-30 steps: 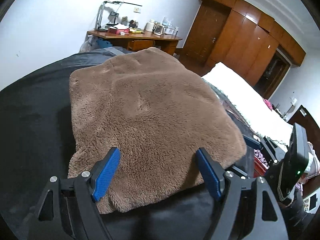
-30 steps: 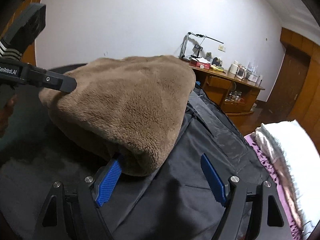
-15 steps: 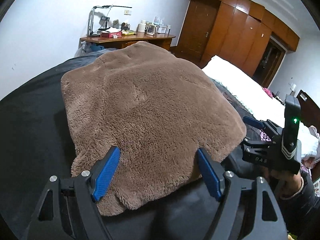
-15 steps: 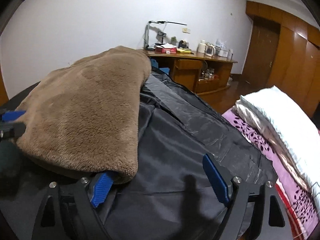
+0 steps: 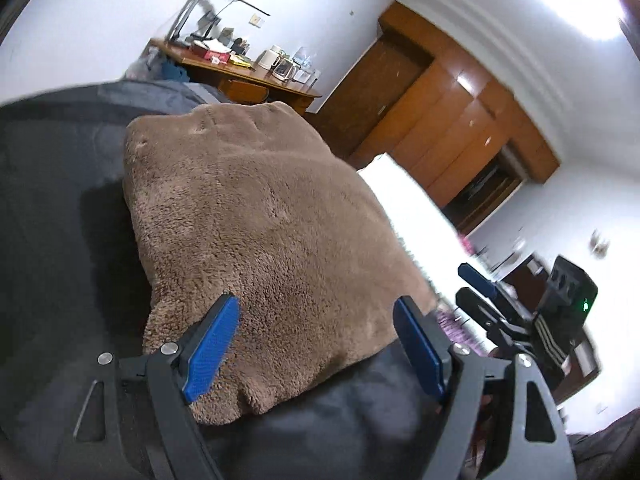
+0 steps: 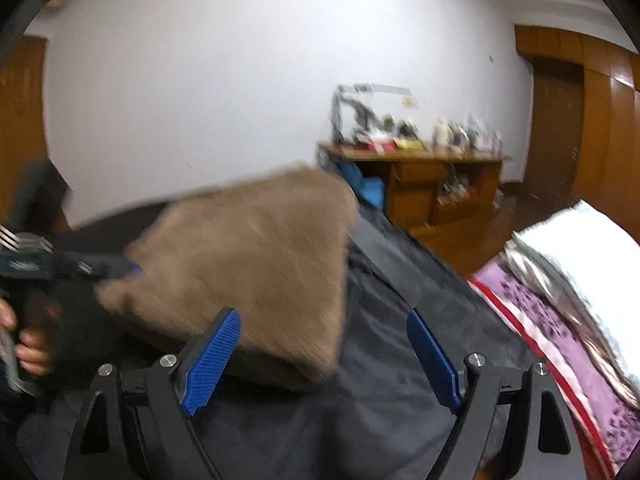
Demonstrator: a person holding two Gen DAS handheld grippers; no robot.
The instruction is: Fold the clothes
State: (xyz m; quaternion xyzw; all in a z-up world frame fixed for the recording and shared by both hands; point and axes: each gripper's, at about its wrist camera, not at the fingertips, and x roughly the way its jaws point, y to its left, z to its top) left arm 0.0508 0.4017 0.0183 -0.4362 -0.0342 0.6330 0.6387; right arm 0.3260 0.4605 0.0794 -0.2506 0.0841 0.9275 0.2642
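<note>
A folded brown fleece garment (image 5: 260, 220) lies on a black cover (image 5: 60, 220) spread over the bed. My left gripper (image 5: 316, 302) is open at the garment's near edge, which sits between the blue pads without being pressed. In the blurred right wrist view the same garment (image 6: 248, 256) is ahead and to the left. My right gripper (image 6: 323, 315) is raised above the black cover (image 6: 400, 340), its jaws opening with nothing gripped. Each gripper shows in the other's view: the right gripper (image 5: 466, 282) beyond the garment's right corner, the left gripper (image 6: 100, 266) held by a hand (image 6: 28, 352).
A wooden desk (image 5: 240, 76) with a lamp, kettles and small items stands against the white wall. A tall wooden wardrobe (image 5: 460, 120) fills the right side. White bedding (image 6: 580, 248) on a purple flowered sheet (image 6: 560, 320) lies to the right of the black cover.
My right gripper has lifted and drawn back from the garment's corner, so its left pad no longer sits under the edge. My left gripper has rolled and shifted sideways along the near edge.
</note>
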